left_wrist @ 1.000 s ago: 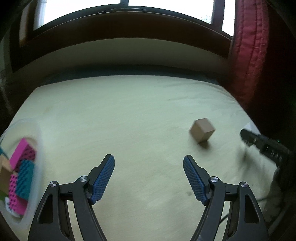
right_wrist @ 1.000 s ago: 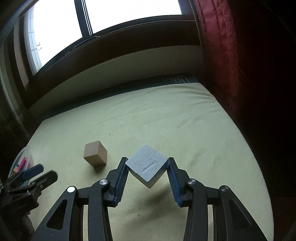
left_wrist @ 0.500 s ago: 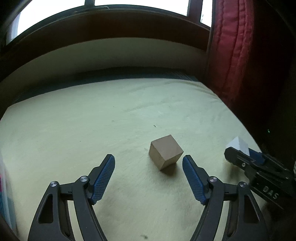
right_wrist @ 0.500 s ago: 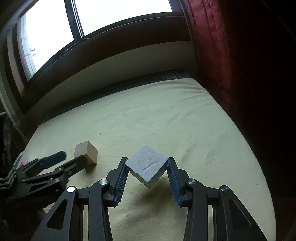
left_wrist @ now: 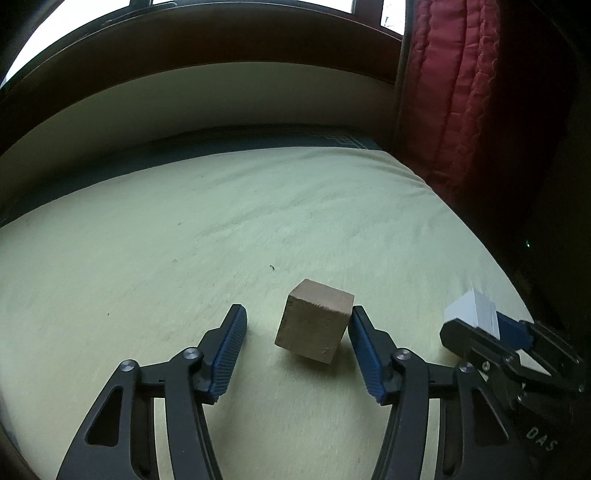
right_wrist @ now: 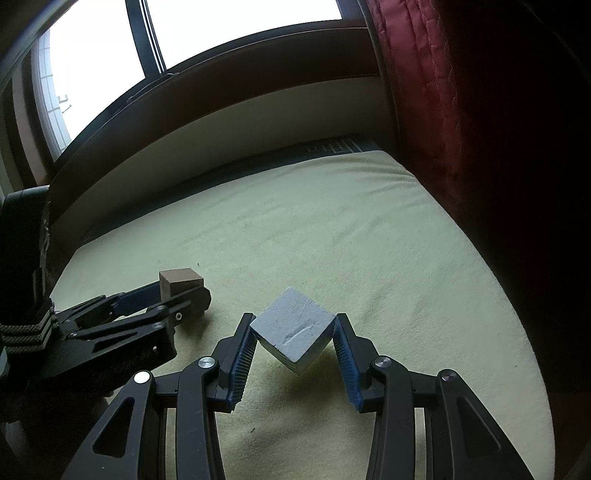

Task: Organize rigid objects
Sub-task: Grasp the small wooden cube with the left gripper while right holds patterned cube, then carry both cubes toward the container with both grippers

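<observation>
A pale yellow-green bed sheet (left_wrist: 184,258) covers the mattress. At twelve o'clock runs a dark wooden window sill (right_wrist: 221,96) under bright window panes (right_wrist: 240,29). A red quilted curtain (left_wrist: 461,110) hangs at two o'clock.

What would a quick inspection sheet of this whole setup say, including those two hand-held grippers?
Surface: pale yellow-green mattress, lightly wrinkled.
Job's things: brown cube resting on the mattress; grey cube held clear of it, tilted on an edge.
Clutter: a few dark specks on the cloth.
Grippers: left hand-held gripper open around the brown cube, its right pad at the cube's corner; right hand-held gripper shut on the grey cube.
Cables: nothing seen.
Surroundings: red quilted curtain on the right, bright window behind a brown ledge.
</observation>
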The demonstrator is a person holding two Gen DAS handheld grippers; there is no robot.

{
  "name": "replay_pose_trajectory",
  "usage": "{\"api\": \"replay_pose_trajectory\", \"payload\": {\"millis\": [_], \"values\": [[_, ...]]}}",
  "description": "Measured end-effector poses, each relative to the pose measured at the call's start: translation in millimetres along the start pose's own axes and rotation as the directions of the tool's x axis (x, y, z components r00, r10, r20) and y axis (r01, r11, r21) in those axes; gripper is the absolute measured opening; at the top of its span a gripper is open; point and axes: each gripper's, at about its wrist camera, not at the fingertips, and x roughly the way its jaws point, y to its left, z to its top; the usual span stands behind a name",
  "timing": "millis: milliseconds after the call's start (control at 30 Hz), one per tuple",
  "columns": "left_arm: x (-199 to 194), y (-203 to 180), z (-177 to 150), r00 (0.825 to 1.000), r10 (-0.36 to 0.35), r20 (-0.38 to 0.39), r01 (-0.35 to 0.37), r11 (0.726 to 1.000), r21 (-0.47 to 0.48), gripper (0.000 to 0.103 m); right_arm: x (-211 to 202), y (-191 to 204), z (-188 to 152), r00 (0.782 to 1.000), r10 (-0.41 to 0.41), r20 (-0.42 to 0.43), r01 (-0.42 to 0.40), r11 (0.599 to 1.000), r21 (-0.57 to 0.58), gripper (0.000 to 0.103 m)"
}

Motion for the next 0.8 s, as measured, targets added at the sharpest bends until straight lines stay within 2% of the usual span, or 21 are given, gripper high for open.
{"api": "replay_pose_trajectory", "payload": {"millis": [167,233,533,800], "values": [[-1,1,-1,1.000,-0.027,-0.005,0.027,1.000,0.004,0.047,0,0,0,1.000,-0.002,0.000,0.002,1.000,0.002,0.045],[2,-3,0,0.999,-0.044,-0.007,0.045,0.999,0.010,0.037,0,0,0,1.000,-0.001,0.001,0.001,1.000,0.000,0.045],[2,-7,4,0.998,-0.065,0.029,0.065,0.998,0.001,0.034,0,0,-1,1.000,0.001,0.003,-0.001,1.000,-0.001,0.045],[-22,-12,-8,0.997,-0.024,0.070,0.022,1.000,0.017,0.034,-1,0,-3,1.000,0.002,0.013,-0.002,1.000,-0.002,0.045]]}}
